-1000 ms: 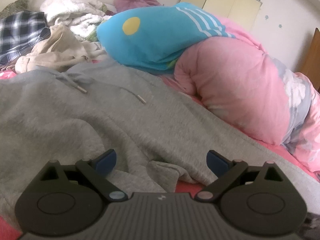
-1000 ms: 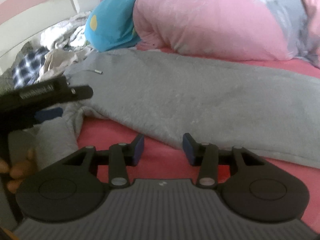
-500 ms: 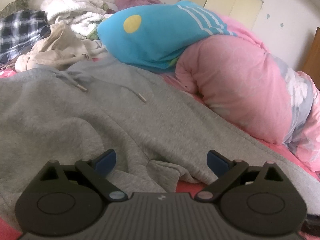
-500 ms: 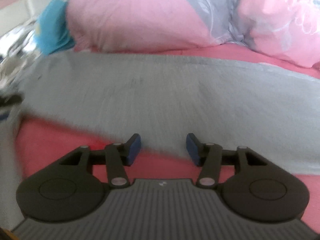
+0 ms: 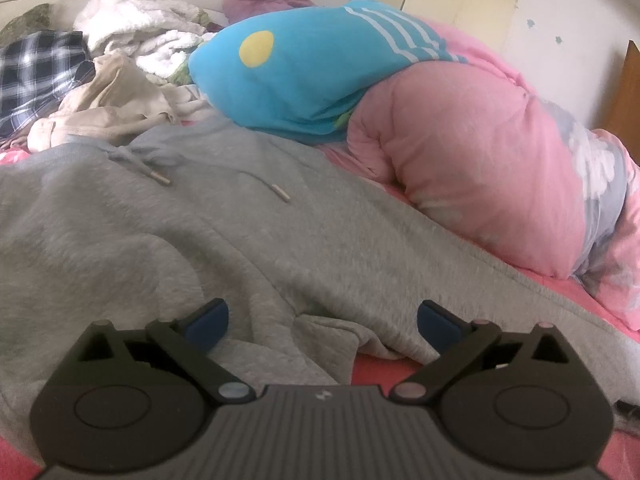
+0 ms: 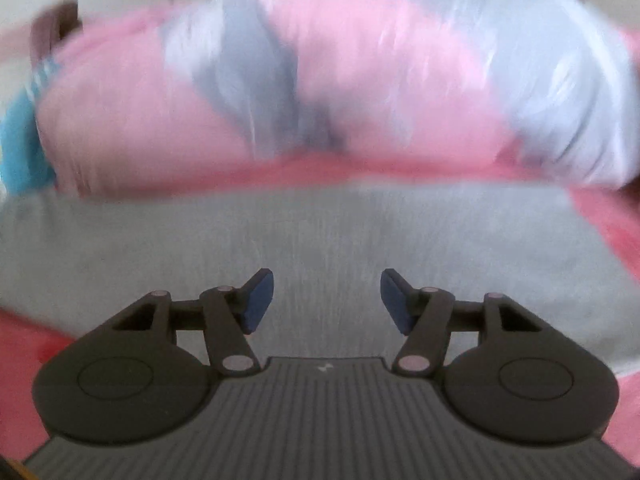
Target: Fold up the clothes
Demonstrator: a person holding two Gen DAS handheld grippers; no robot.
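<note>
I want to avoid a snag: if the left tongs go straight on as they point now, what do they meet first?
Probably the grey trousers: the open left tongs point down at the crumpled fabric just ahead.

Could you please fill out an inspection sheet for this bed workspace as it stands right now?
Surface: bed with a pink-red sheet.
Job's things: grey sweatpants spread flat, unfolded, drawstring lying loose on top.
Clutter: beige garment, plaid shirt, white fleece heaped past the waistband; blue pillow resting on the rolled pink duvet.
Grippers: left gripper open over a wrinkled edge of the pants; right gripper open above the pants, jaws just been opening, nothing between them.
Cables: nothing seen.
Surroundings: white wall, cream cabinet doors.
</note>
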